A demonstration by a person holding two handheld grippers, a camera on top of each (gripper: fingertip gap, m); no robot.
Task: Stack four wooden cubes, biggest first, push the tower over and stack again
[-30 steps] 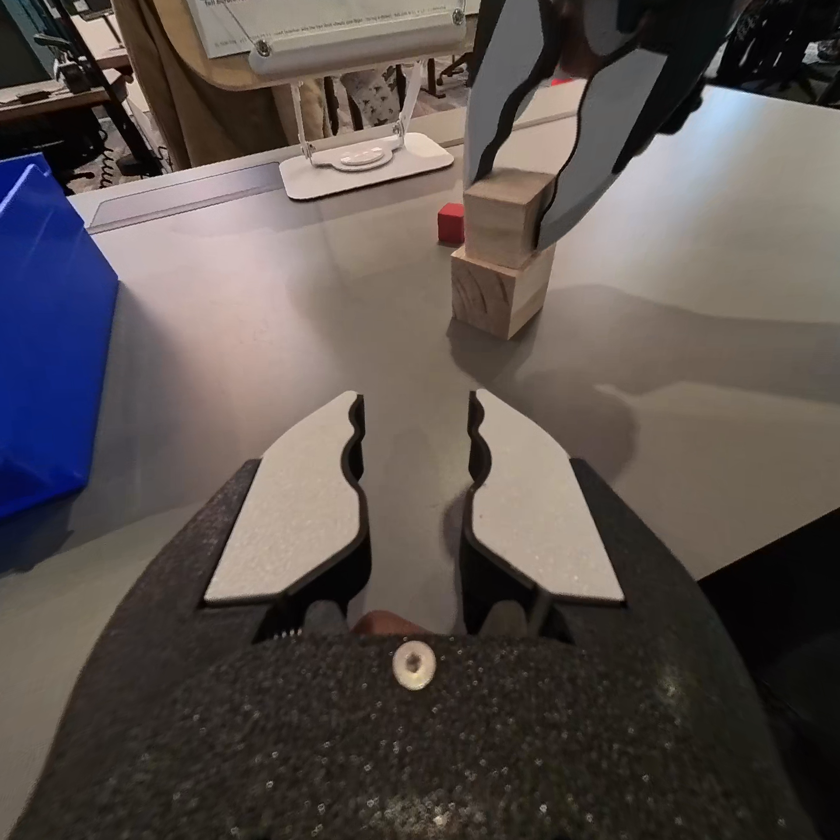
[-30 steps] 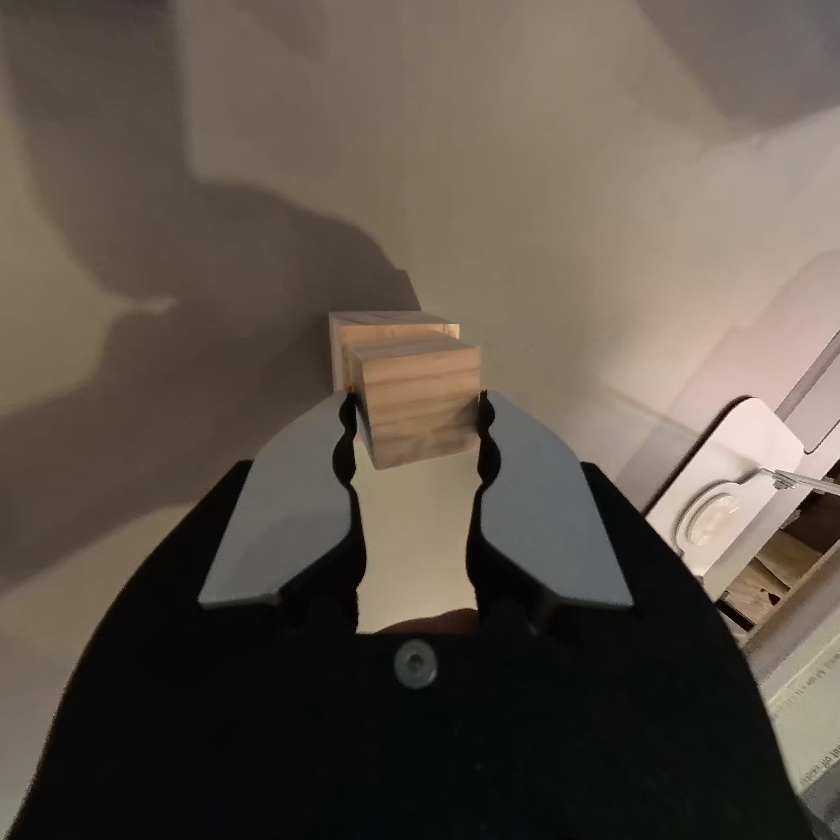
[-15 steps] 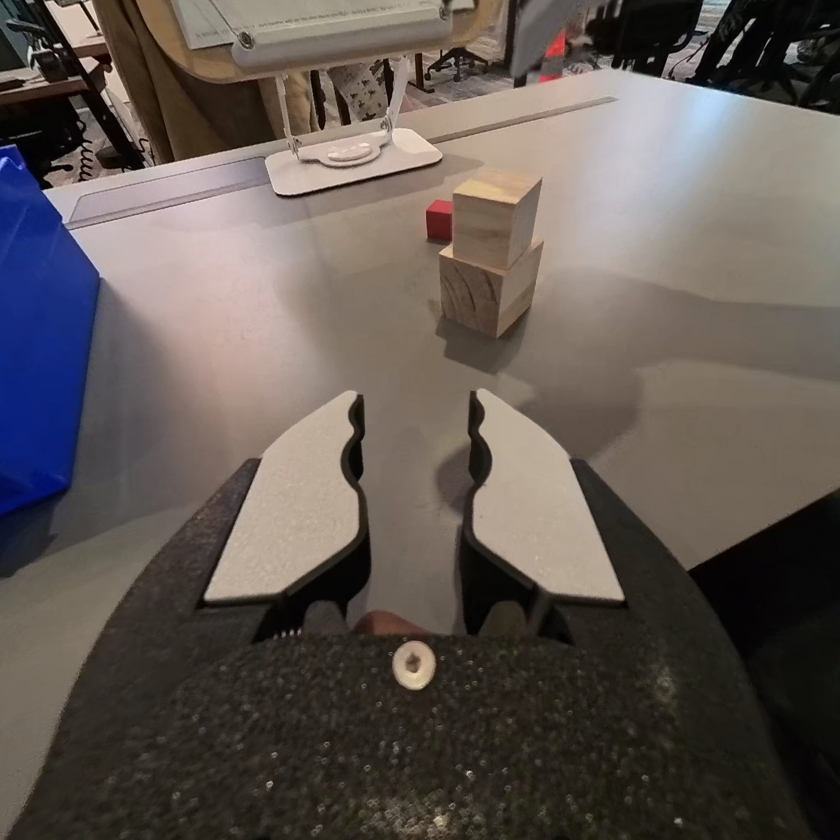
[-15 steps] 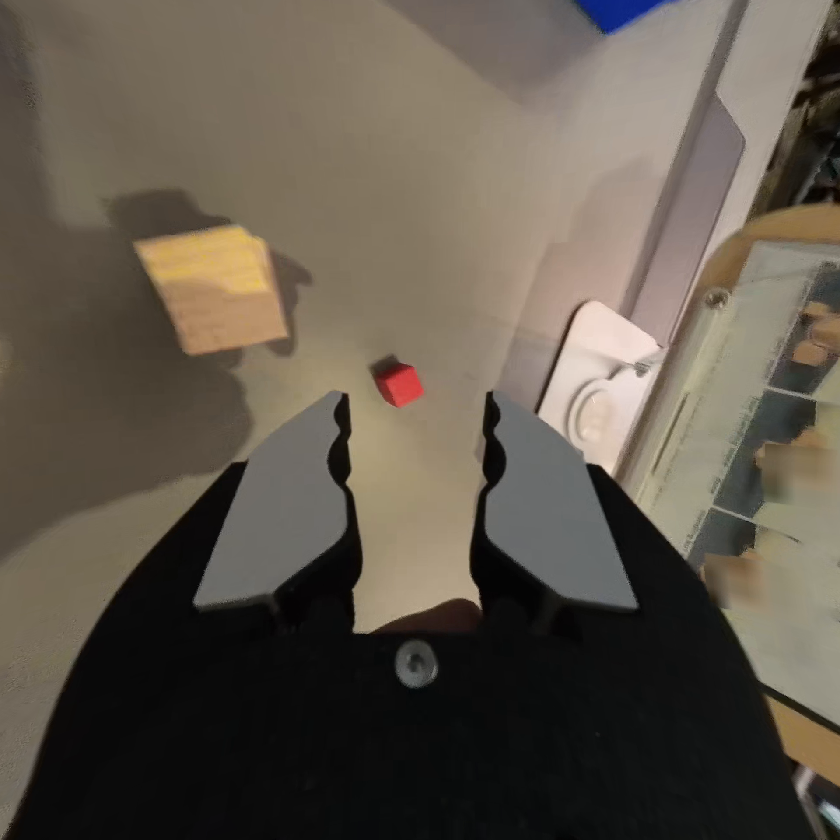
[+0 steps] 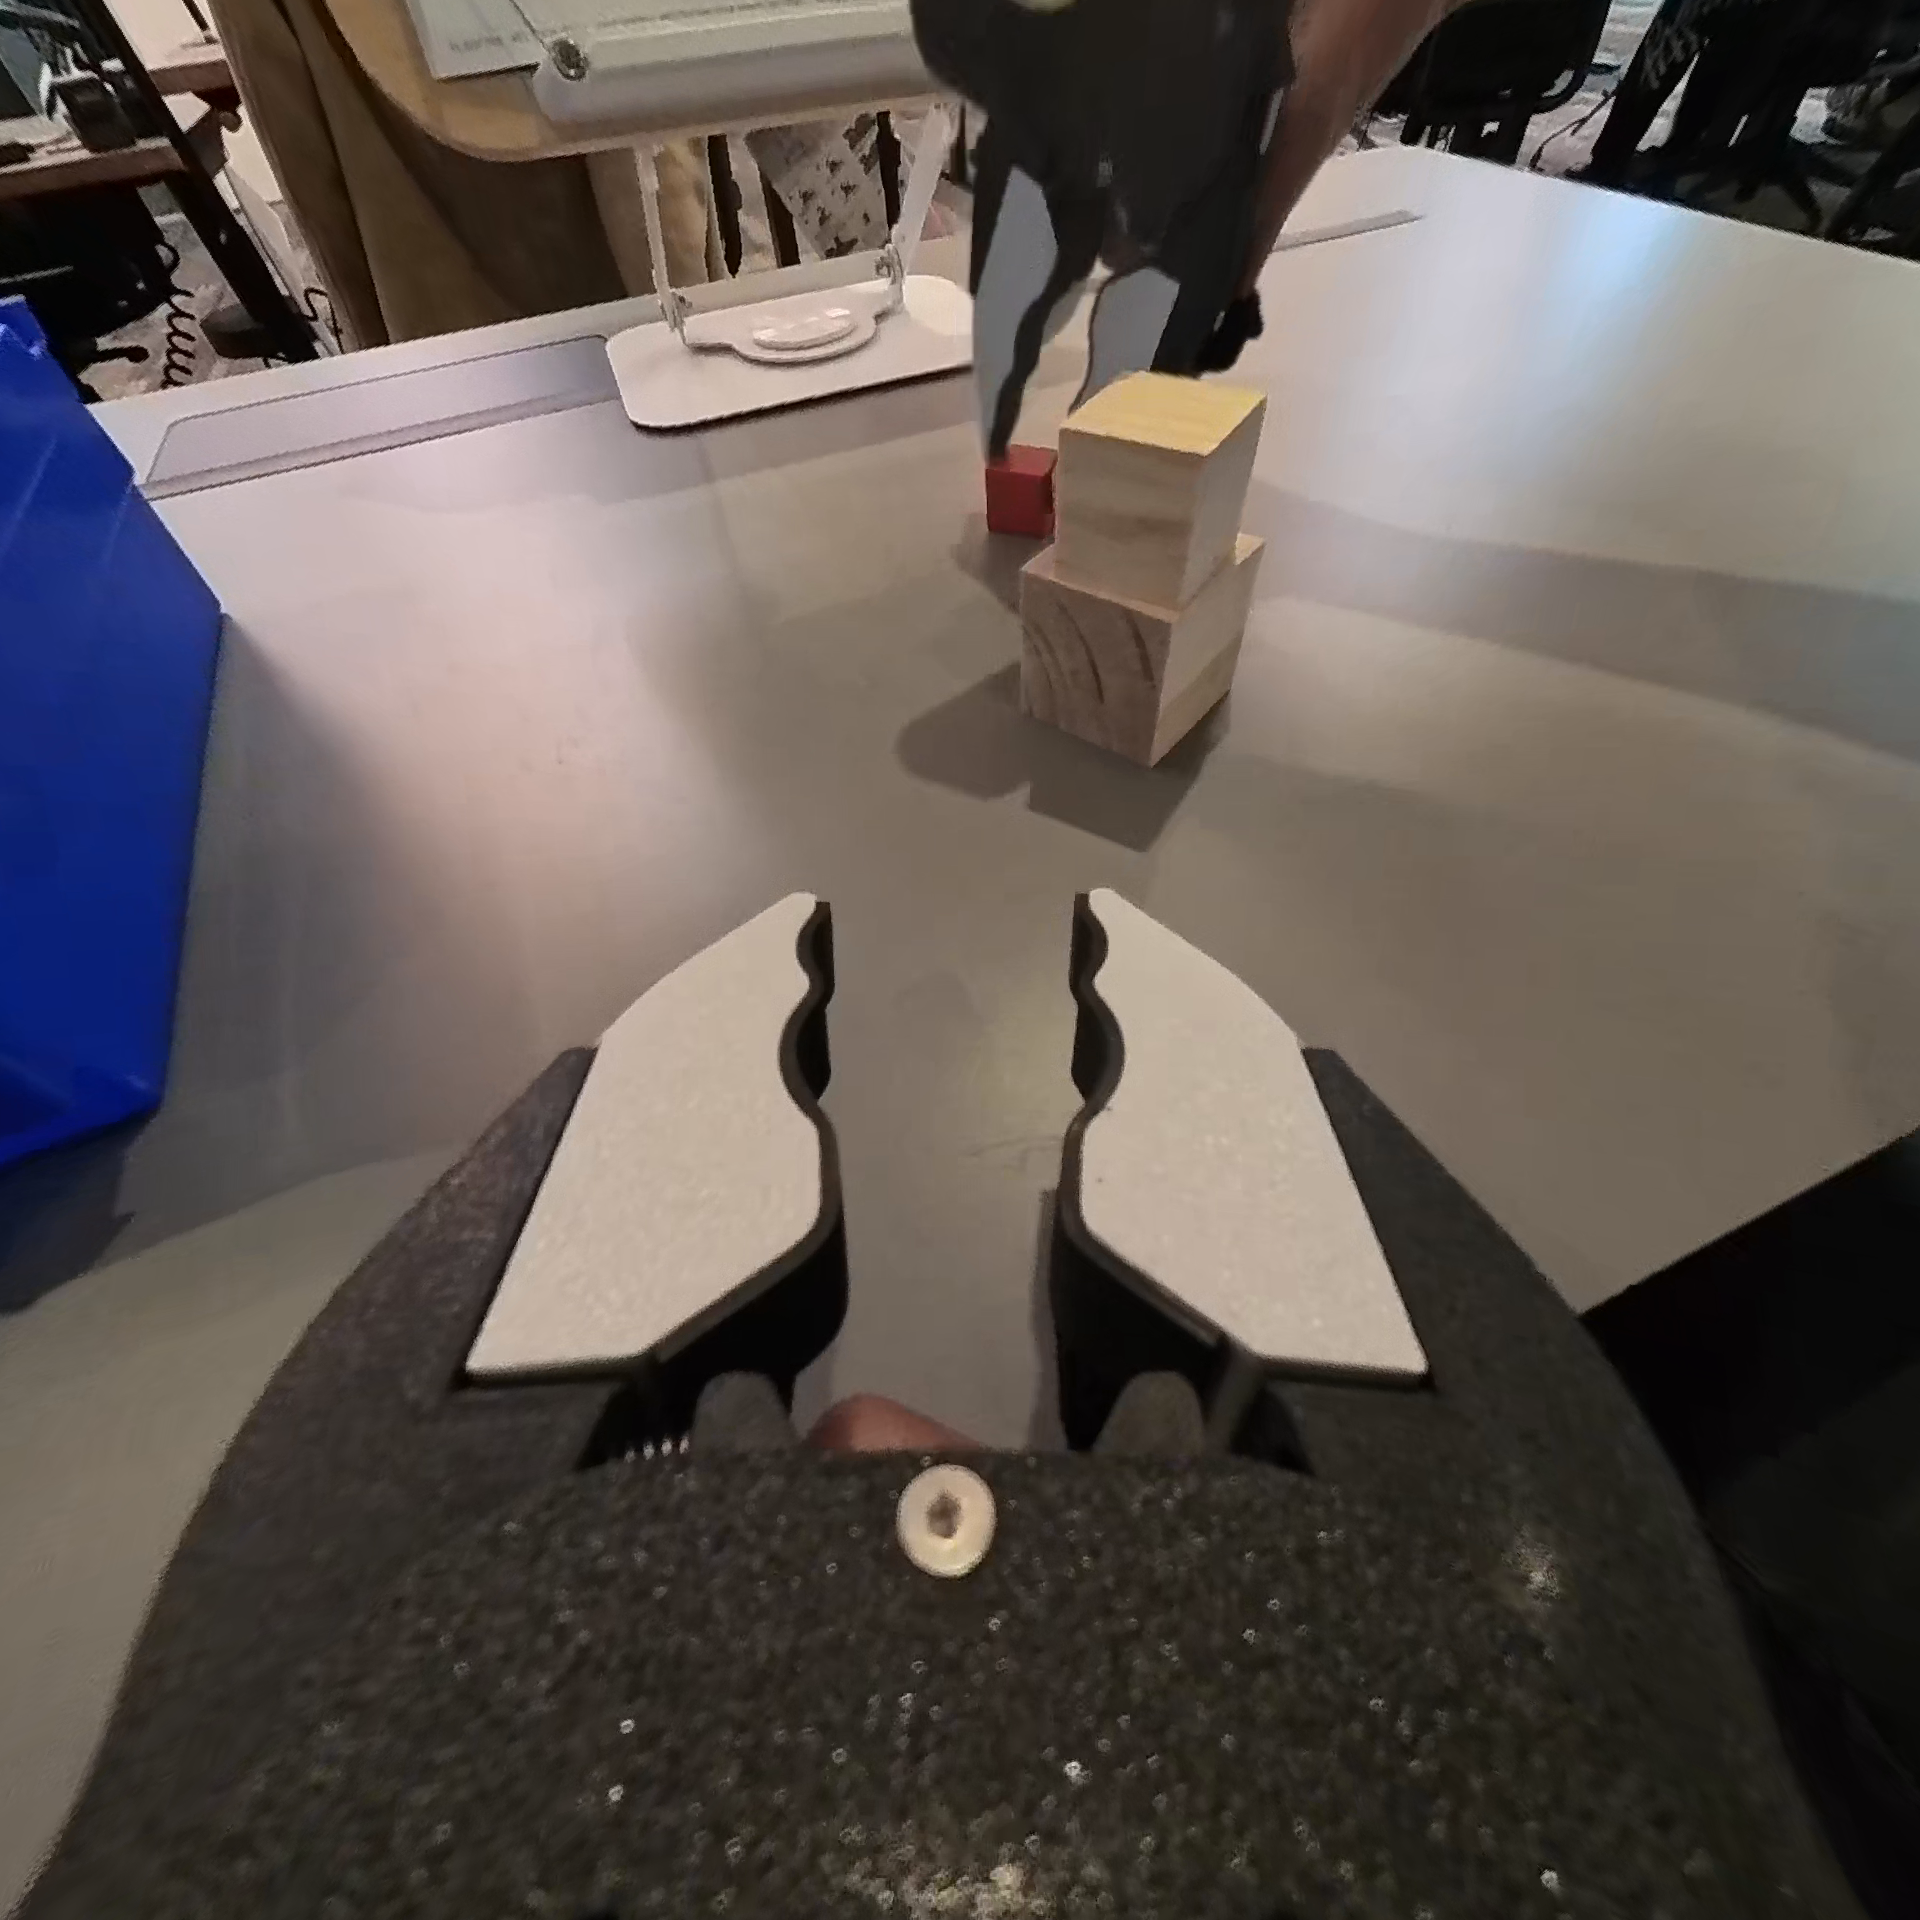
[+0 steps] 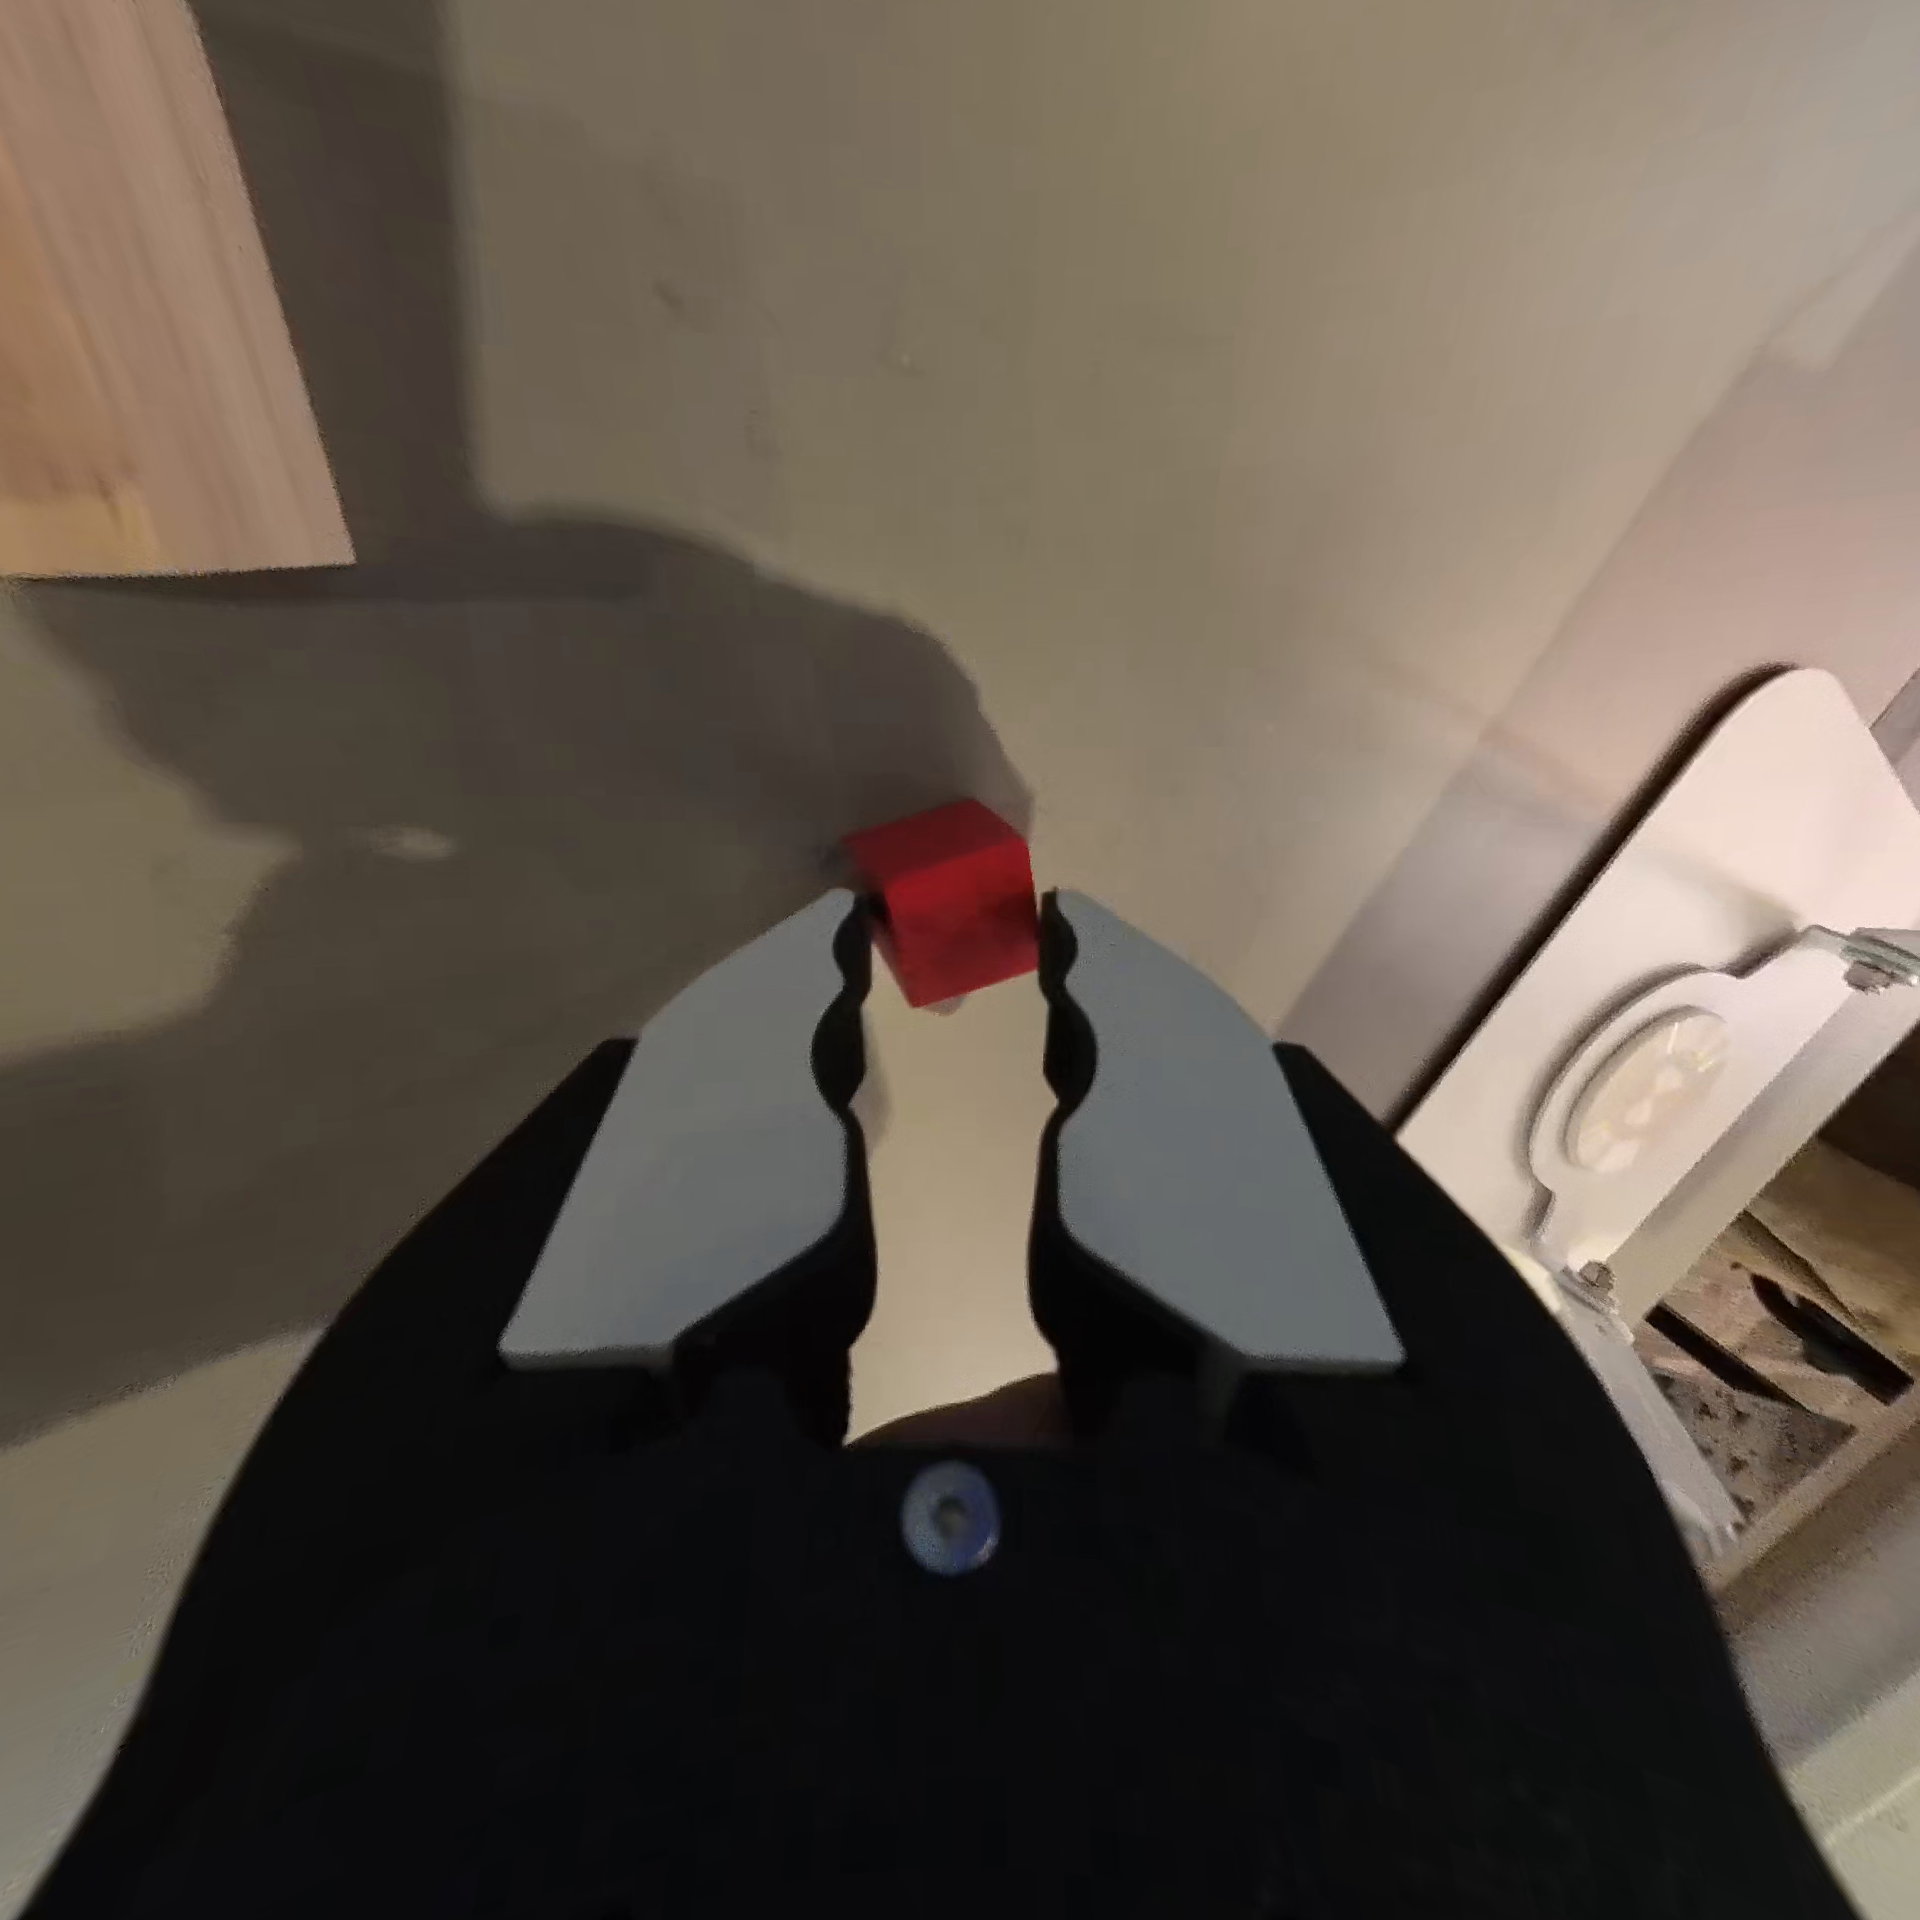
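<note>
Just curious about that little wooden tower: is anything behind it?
Yes. A small red cube sits on the grey table behind the two stacked wooden cubes, with the right gripper around it. The stack hides part of the cube.

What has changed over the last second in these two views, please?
The right tool let go of the smaller wooden cube atop the larger one, swung across to the red cube on the table and now brackets it, fingers narrowed; a firm grip is unclear. The two-cube stack, left tool and blue bin stayed put.
</note>
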